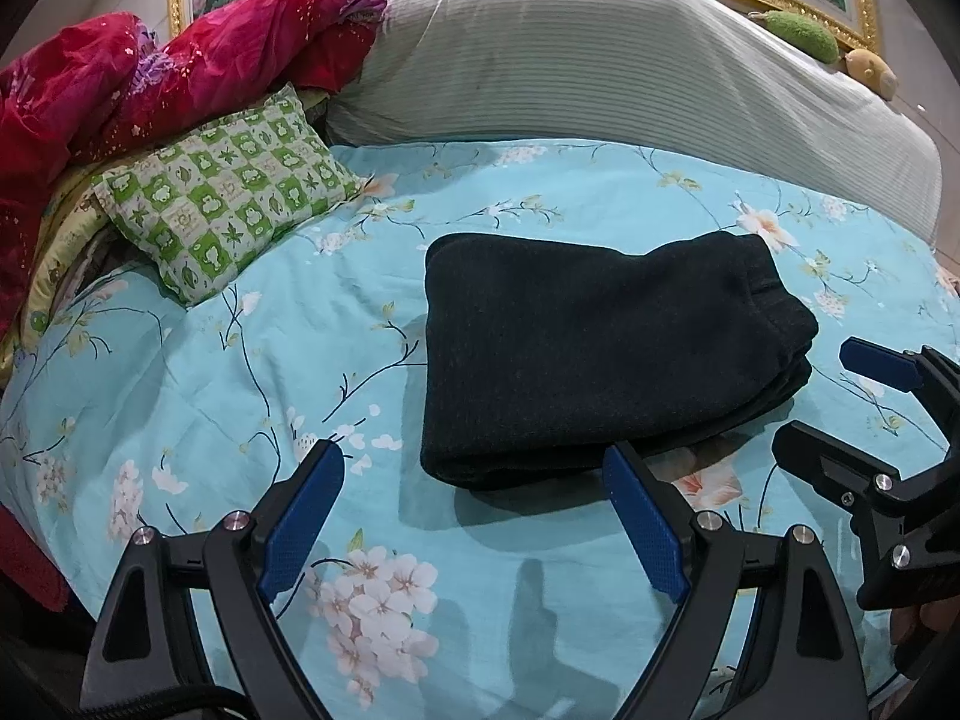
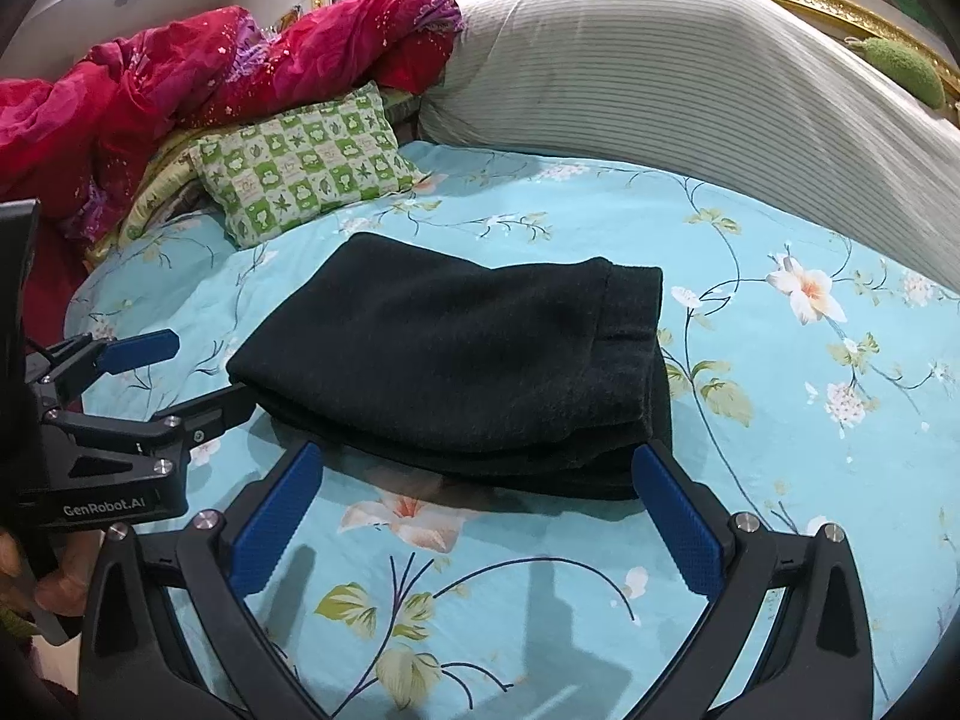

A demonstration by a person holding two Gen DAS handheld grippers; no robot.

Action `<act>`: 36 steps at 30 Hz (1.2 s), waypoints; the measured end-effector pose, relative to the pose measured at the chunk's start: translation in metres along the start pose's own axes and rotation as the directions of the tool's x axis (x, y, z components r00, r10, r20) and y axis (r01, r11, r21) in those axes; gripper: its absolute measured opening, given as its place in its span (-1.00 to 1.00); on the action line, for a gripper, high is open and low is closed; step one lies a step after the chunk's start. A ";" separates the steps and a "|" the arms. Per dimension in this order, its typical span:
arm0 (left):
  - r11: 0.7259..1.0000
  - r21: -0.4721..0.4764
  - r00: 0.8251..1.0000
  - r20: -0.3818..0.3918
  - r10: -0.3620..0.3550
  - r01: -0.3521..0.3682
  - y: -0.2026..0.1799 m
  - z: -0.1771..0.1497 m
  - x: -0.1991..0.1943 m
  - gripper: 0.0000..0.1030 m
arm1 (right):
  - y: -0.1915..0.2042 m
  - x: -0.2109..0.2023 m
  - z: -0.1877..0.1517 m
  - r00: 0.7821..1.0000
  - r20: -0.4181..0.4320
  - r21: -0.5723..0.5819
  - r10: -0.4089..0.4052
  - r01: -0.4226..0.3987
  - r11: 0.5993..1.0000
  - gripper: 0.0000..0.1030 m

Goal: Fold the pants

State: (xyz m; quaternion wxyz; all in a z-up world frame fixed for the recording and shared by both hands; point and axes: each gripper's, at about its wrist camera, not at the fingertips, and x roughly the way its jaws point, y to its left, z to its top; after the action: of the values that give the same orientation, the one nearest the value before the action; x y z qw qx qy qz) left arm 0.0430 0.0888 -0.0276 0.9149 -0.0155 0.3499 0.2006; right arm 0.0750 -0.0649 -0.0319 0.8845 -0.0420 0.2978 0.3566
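The left gripper (image 1: 474,483) and right gripper (image 2: 477,480) both gape wide, holding nothing, poised just near the folded black pants (image 1: 594,354) on the bed (image 1: 210,372).

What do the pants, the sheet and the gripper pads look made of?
Pants: thick dark knit, probably fleece or wool blend; matte, fuzzy surface, bulky soft folds.
Sheet: thin woven fabric, likely cotton; printed flowers, fine creases.
Pads: blue, likely rubber or soft plastic; fine dimpled grip texture, on glossy black plastic-looking fingers with metal screws.
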 end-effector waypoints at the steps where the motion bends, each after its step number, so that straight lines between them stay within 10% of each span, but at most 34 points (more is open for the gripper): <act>1: 1.000 -0.002 1.000 -0.003 0.002 -0.002 0.001 0.001 0.001 0.72 | 0.000 0.000 0.001 1.000 0.000 -0.003 -0.002 0.002 1.000 0.99; 36: 1.000 0.021 1.000 0.005 0.005 -0.005 -0.008 0.026 0.007 0.62 | -0.025 0.001 0.013 0.998 -0.045 0.056 -0.045 0.048 0.997 0.99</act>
State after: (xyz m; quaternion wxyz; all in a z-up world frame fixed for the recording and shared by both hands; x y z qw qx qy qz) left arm 0.0674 0.0884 -0.0138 0.9154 -0.0043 0.3497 0.1993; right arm 0.0989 -0.0793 -0.0253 0.8867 -0.0314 0.3260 0.3263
